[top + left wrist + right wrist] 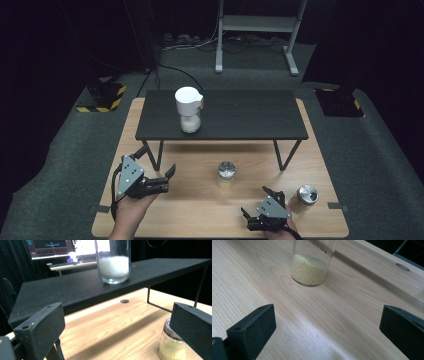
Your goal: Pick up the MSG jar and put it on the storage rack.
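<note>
Ahead of the left gripper (167,179), the tall jar of white grains (113,263) runs off the top edge of the left gripper view, its cap out of frame. Its far jaw covers part of the small jar of yellow grains (172,350), which the bottom edge also cuts. Ahead of the right gripper (256,206), that jar (312,262) loses its upper part and lid at the top edge.
</note>
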The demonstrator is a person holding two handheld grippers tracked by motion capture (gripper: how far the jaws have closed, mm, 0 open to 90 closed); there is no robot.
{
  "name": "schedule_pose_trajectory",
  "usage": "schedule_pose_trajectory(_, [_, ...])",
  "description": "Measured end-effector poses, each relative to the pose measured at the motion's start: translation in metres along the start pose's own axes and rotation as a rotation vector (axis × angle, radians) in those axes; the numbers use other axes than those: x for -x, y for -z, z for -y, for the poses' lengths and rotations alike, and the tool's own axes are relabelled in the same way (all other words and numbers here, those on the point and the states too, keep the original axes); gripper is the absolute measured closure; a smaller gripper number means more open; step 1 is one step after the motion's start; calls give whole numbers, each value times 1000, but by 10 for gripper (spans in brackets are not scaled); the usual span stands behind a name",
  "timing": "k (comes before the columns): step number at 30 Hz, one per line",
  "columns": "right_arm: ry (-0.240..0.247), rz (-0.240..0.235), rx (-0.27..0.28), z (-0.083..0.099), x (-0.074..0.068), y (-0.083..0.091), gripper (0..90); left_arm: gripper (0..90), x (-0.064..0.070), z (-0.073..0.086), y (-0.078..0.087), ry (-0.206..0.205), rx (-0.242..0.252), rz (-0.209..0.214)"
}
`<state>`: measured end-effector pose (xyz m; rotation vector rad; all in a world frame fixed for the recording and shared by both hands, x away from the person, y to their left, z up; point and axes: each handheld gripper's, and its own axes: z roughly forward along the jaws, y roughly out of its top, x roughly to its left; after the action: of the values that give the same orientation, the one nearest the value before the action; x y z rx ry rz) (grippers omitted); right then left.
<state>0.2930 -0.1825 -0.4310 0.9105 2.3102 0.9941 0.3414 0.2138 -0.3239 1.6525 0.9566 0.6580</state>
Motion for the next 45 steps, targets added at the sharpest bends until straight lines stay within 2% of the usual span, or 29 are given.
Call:
schedule_pose_trajectory(8, [1, 0, -1, 0, 0, 0, 1, 3, 5, 28, 0, -5, -49, 16])
schedule_pose_trajectory(16, [-1, 3, 1, 0, 0, 0, 1, 3, 10, 57, -2, 16, -103, 36])
schedule_pose_trajectory(27, [4, 16, -3, 0, -1, 0, 1, 3, 21, 102, -4, 36, -211, 65])
schedule_pose_trajectory(33, [0, 16, -7, 0, -1, 0, 1, 3, 25, 120, -5, -1, -291, 63])
schedule_pose_trajectory(37, [-1, 19, -5, 0, -1, 0, 1, 3, 29, 126, -5, -46, -336, 60])
schedule_pose_trajectory(39, [-1, 19, -4, 0, -1, 0, 1, 3, 35, 126, -5, -107, -345, 58])
schedule_pose_trajectory(45, [-5, 12, 0, 0, 0, 0, 1, 5, 42, 127, -7, -181, -380, 54])
